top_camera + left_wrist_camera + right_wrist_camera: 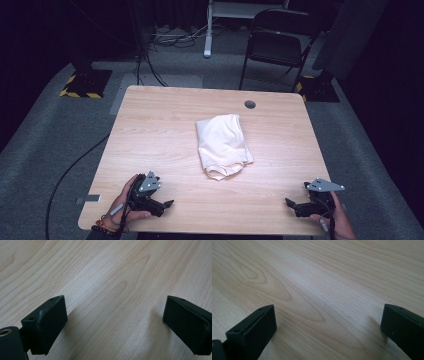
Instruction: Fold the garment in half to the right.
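Observation:
A folded cream cloth (223, 145) lies near the middle of the light wooden table (160, 125). My left gripper (167, 204) rests low at the table's front left, held by a hand, pointing right. In the left gripper view the left gripper (115, 315) has its jaws wide apart over bare wood, nothing between them. My right gripper (289, 203) sits at the front right, pointing left. Seen in the right gripper view, the right gripper (328, 322) is open too, with only wood grain between the jaws. Both are well short of the cloth.
A round cable hole (250, 104) is in the table's far side. Behind the table stand a black folding chair (280, 40) and a white frame leg (208, 30). A black cable (70, 167) runs on the grey floor at the left.

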